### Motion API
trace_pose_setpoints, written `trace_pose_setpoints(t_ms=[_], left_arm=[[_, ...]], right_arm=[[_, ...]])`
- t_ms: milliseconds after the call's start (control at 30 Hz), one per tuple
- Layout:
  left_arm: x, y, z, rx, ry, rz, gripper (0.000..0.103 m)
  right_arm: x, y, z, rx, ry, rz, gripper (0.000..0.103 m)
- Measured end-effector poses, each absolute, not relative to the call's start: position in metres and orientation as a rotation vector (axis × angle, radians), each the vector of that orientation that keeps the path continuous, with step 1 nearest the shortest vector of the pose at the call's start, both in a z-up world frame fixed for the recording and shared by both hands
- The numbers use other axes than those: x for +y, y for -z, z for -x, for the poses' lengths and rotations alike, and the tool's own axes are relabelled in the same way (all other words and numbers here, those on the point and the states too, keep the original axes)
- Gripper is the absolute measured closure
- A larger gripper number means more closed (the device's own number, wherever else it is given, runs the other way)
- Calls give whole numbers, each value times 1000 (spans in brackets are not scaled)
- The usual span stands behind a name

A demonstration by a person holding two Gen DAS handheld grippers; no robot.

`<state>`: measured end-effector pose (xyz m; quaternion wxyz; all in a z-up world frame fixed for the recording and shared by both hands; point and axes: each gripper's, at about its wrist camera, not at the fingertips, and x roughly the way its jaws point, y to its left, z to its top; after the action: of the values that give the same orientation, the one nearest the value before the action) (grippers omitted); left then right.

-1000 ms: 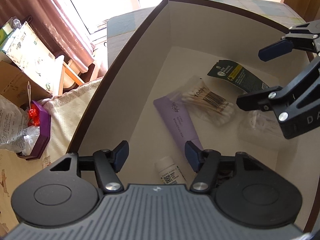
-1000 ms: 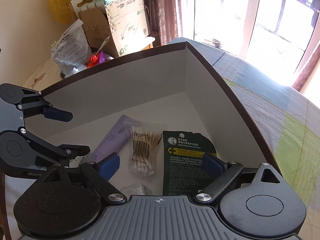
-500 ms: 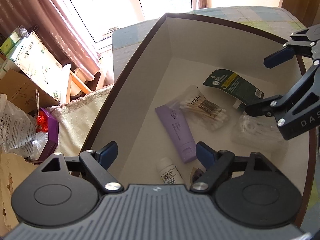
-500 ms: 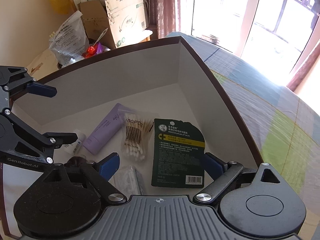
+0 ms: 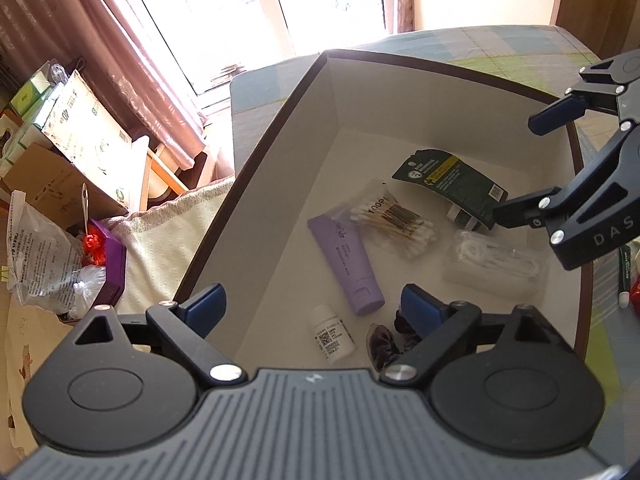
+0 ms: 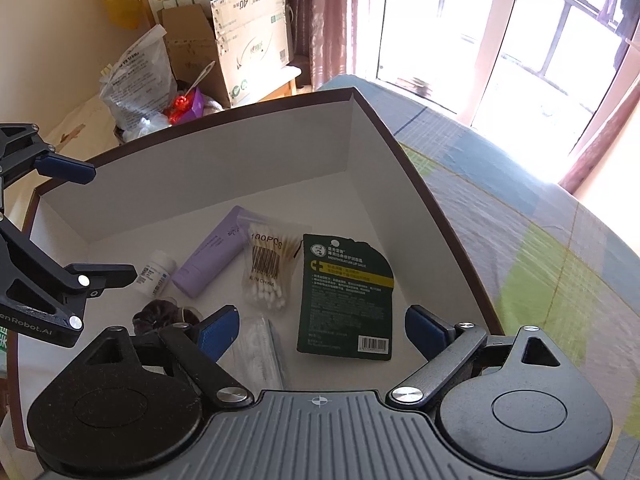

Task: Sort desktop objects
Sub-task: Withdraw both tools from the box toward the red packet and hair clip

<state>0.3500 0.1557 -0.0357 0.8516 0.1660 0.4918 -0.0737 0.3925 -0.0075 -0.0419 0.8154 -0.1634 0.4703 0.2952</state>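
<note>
A white box with a brown rim (image 5: 260, 148) (image 6: 420, 192) holds a purple tube (image 5: 348, 260) (image 6: 212, 256), a bag of cotton swabs (image 5: 400, 224) (image 6: 268, 268) and a dark green packet (image 5: 448, 180) (image 6: 346, 296). Also in it lie a small white bottle (image 5: 332, 334) (image 6: 154, 272), a dark scrunchie (image 5: 384, 340) (image 6: 156, 316) and a clear plastic pack (image 5: 492, 268) (image 6: 260, 356). My left gripper (image 5: 312, 308) (image 6: 92, 220) hangs open above the bottle and scrunchie, holding nothing. My right gripper (image 6: 322, 330) (image 5: 532, 164) hangs open and unloaded above the packet and clear pack.
The box sits on a checked cloth (image 6: 540, 260). Beyond its left wall are cardboard cartons (image 5: 80, 128) (image 6: 248, 48), a printed plastic bag (image 5: 40, 252) and a purple box (image 5: 112, 264). A pen (image 5: 624, 276) lies outside the right wall. Windows are behind.
Both grippers have risen and drawn back from the box, so more of it shows. The left jaws have spread wider. The items inside have not moved.
</note>
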Motion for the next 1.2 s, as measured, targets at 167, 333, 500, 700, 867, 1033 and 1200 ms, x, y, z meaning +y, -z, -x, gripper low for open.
trace_pose_setpoints(t_ms=[167, 333, 500, 700, 867, 1033, 1200], left_arm=[[154, 28, -342, 1025, 145, -351, 10], [153, 20, -331, 1012, 144, -355, 8], [150, 13, -318, 1001, 148, -356, 6], [148, 6, -304, 990, 143, -359, 6], [146, 0, -290, 977, 141, -359, 5], [144, -5, -274, 964, 141, -357, 4], [142, -10, -259, 952, 132, -354, 4]], right_arm=[[-13, 34, -387, 991, -616, 349, 8], [-20, 27, -380, 982, -596, 353, 8], [-26, 22, -371, 975, -590, 356, 8], [-33, 18, -359, 970, -586, 351, 8], [-39, 12, -349, 973, -592, 317, 8], [-45, 4, -337, 949, -596, 298, 0], [-48, -1, -327, 935, -601, 296, 0]])
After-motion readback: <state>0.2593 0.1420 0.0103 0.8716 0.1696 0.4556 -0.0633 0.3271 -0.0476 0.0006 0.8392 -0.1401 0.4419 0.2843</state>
